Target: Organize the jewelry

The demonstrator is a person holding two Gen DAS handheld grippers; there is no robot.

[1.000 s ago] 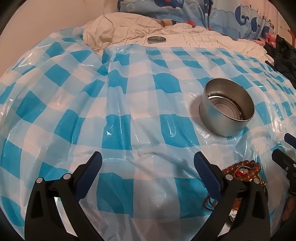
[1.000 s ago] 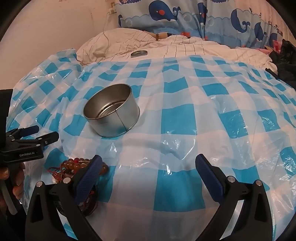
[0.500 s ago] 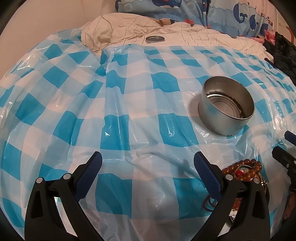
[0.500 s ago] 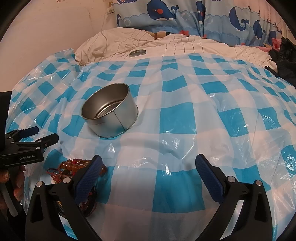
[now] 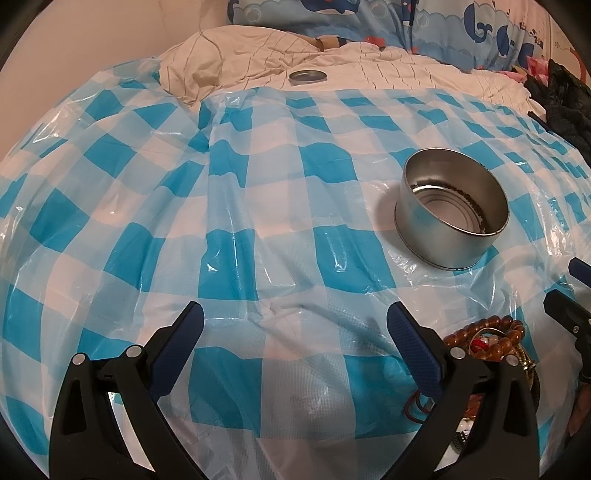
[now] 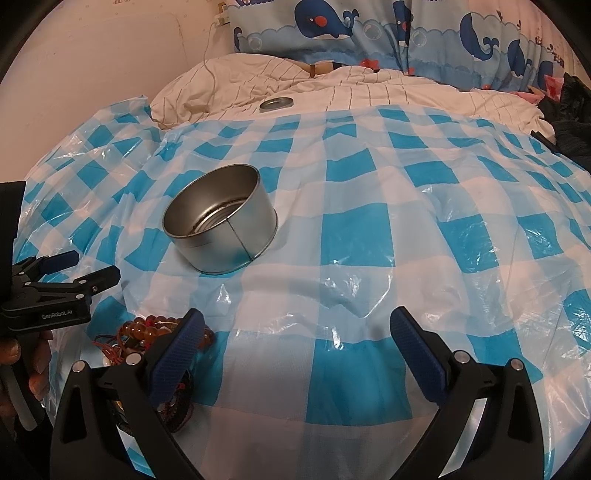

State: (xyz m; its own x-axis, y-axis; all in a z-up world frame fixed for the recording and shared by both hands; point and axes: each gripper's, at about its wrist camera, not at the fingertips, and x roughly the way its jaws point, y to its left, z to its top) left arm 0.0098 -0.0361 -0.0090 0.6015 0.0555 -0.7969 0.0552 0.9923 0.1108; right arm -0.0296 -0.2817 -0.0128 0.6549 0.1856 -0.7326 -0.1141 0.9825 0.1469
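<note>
A round open metal tin (image 5: pixel 452 210) stands on the blue-and-white checked plastic sheet (image 5: pixel 258 206); it also shows in the right wrist view (image 6: pixel 221 229). A pile of brown bead bracelets and red cords (image 5: pixel 487 339) lies near the front edge, partly behind my fingers, and shows in the right wrist view (image 6: pixel 147 332). My left gripper (image 5: pixel 295 325) is open and empty, left of the pile. My right gripper (image 6: pixel 295 332) is open and empty, right of the pile.
The tin's lid (image 5: pixel 307 76) lies on the striped white bedding (image 5: pixel 369 70) beyond the sheet. Whale-print pillows (image 6: pixel 369 26) line the back. Dark clothing (image 5: pixel 569 107) lies at the far right. A wall (image 6: pixel 92 74) runs along the left.
Both grippers have drifted slightly back and up, with the tin and beads shifting a little in view. Both stay open.
</note>
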